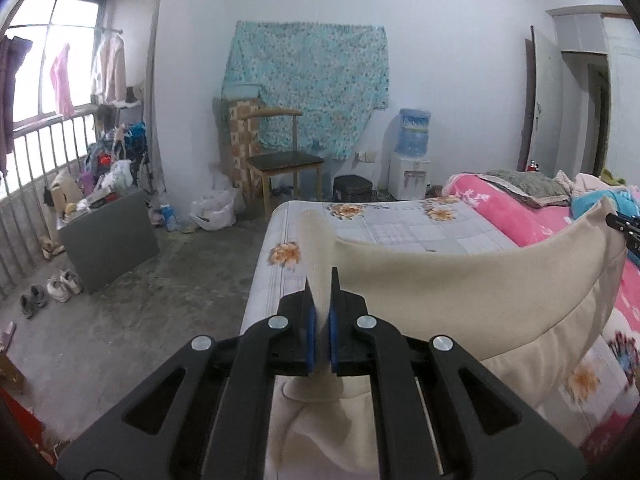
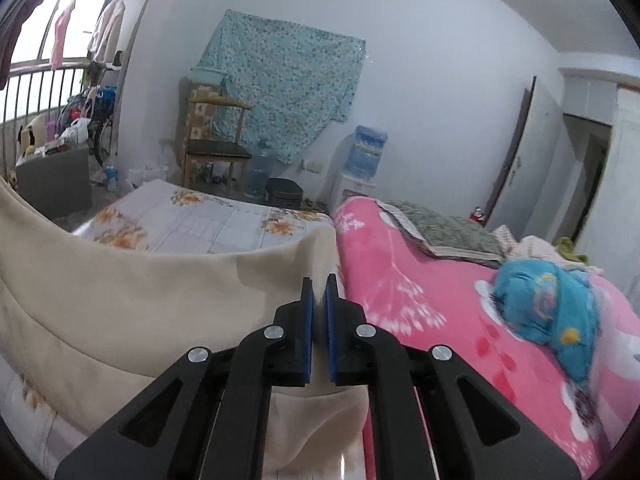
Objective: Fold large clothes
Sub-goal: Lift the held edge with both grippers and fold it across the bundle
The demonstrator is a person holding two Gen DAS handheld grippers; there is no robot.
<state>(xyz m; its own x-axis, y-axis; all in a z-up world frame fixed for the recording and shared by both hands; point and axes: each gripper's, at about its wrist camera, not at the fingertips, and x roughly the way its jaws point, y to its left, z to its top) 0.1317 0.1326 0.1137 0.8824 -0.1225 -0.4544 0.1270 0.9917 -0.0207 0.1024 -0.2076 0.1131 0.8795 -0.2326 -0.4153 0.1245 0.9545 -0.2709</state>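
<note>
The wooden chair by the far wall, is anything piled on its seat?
No, the wooden chair shows a bare dark seat, with the teal floral cloth hanging on the wall behind it.

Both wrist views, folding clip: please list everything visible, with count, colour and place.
Cream fabric garment: one, cream, stretched between both grippers above the bed.
Floral-print bed sheet: one, pale grey with orange flowers, on the bed.
Pink floral quilt: one, pink, right side of the bed.
Blue patterned cloth bundle: one, blue, on the quilt.
Wooden chair: one, brown, by the far wall.
Turquoise floral wall cloth: one, hung on the wall.
Water dispenser: one, white with blue bottle, by the wall.
Left gripper: black, blue pads, shut on the garment.
Right gripper: same, shut on the garment.
</note>
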